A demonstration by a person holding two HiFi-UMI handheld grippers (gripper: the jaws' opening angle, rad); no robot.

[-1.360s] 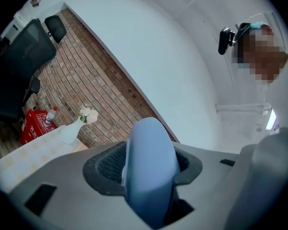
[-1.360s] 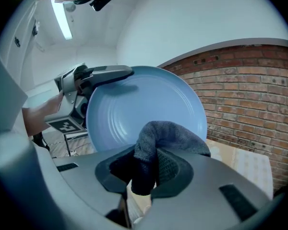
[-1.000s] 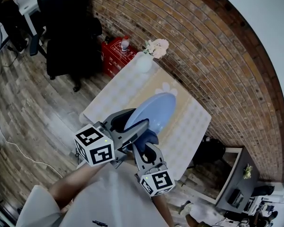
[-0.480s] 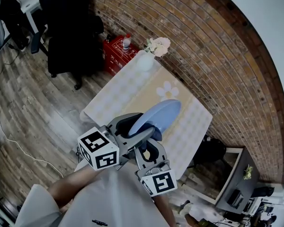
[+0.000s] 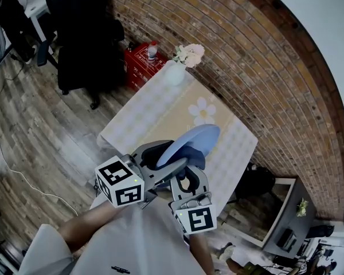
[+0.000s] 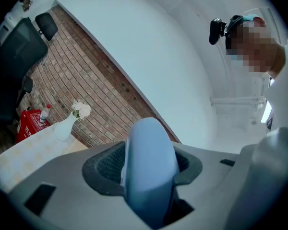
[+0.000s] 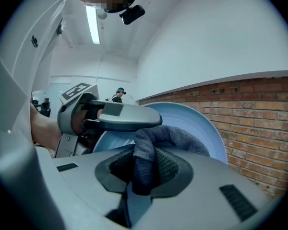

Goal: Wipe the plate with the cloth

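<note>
Closest to the person, the left gripper [image 5: 160,157] is clenched on the rim of the pale blue plate [image 6: 151,162], with one jaw on each face. It holds the plate on edge in the air, above the table and tilted away from the body. Just beside it, the right gripper [image 7: 144,169] is clamped on a bunched dark blue cloth [image 7: 170,138], whose free fold lies against the plate's inner face near the lower rim.

The wiping step looks to be in hand, with the cloth on the plate and most of the face yet to be covered. The next move likely calls for sweeping the cloth across the face under light pressure. Meanwhile the left grip must stay firm so the plate does not twist.

Below them is the table [image 5: 155,119] with its flower-patterned cover. A white vase of flowers [image 5: 176,73] stands at its far end. Beyond that, a red box [image 5: 139,66] sits by the brick wall [image 5: 246,67].
</note>
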